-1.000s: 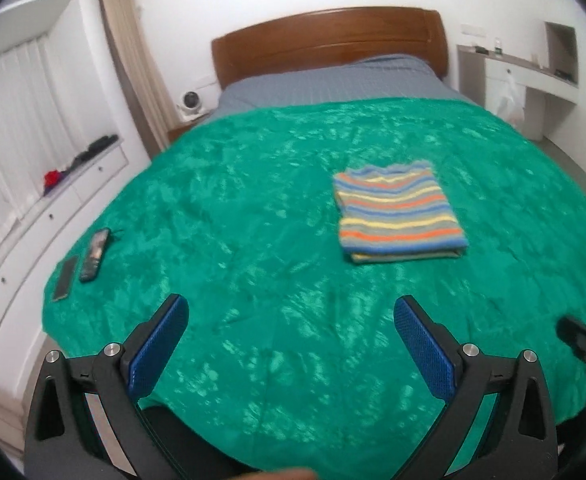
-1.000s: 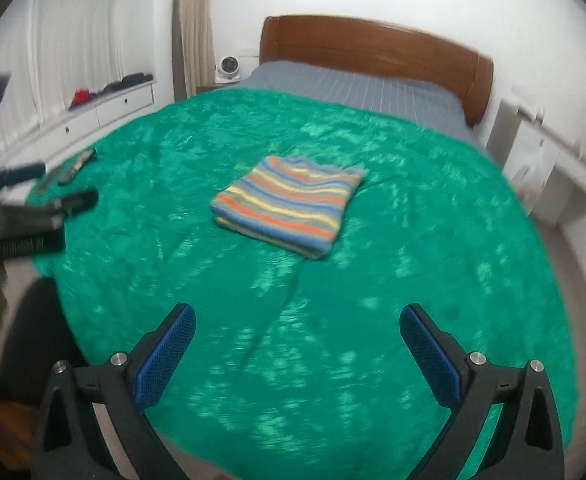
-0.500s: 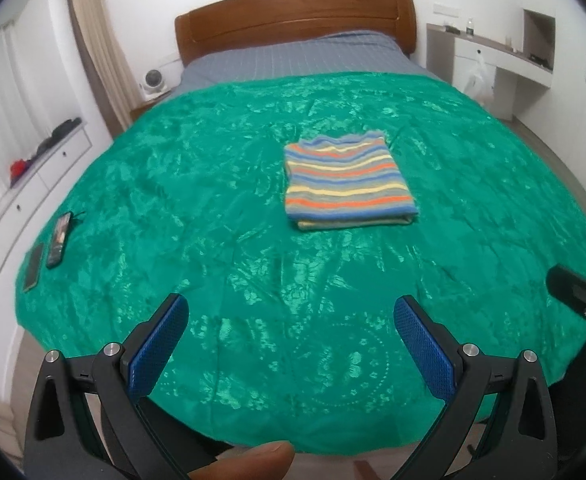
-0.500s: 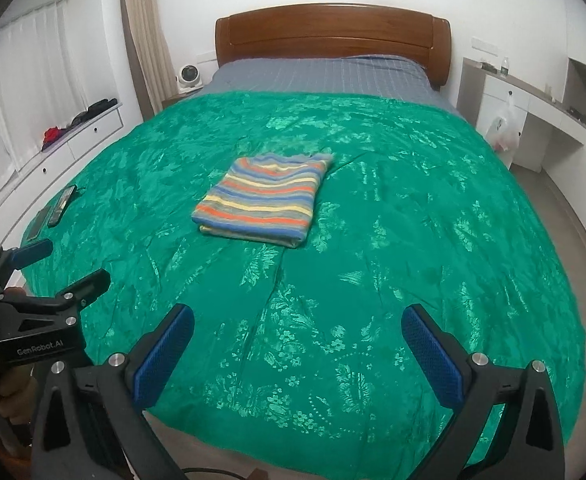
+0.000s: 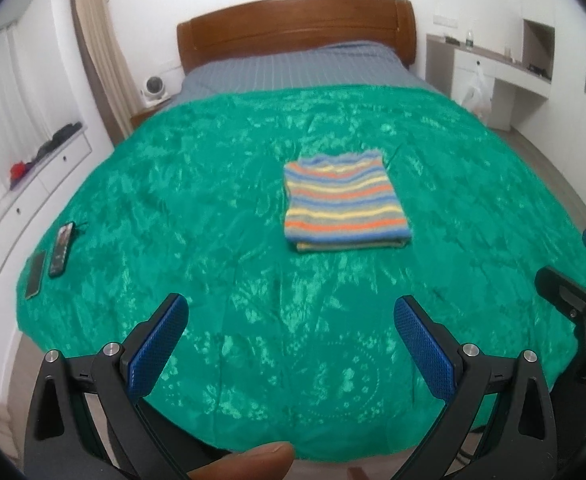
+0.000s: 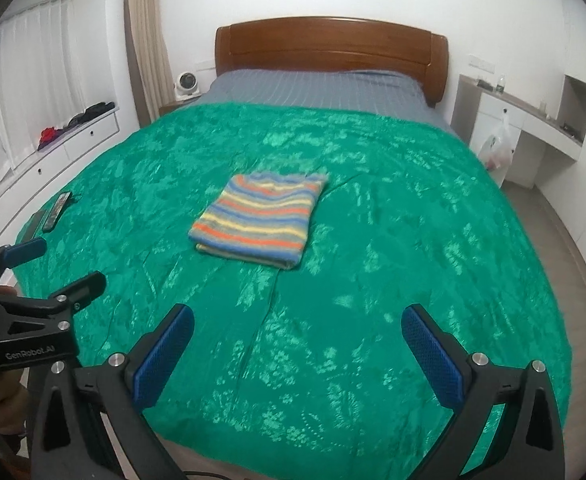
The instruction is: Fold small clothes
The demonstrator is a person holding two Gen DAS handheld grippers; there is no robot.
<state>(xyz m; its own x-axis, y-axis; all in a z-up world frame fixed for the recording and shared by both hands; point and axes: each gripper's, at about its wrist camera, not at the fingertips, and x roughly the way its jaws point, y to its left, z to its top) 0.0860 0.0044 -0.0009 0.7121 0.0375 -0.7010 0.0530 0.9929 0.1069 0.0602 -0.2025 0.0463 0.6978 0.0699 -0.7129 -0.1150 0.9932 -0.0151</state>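
Both claws gape wide with nothing in them: the left claw (image 5: 291,334) and right claw (image 6: 297,340) hang over the near edge of the bed's shiny green patterned bedspread (image 5: 213,216). Out past them, the folded rainbow-striped knitted top (image 6: 259,220) lies flat mid-bed. Two dark phones (image 5: 61,248) sit side by side at the bedspread's left edge.

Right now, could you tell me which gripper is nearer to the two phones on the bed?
Left. The left gripper is on the side of the phones; the right gripper is further across.
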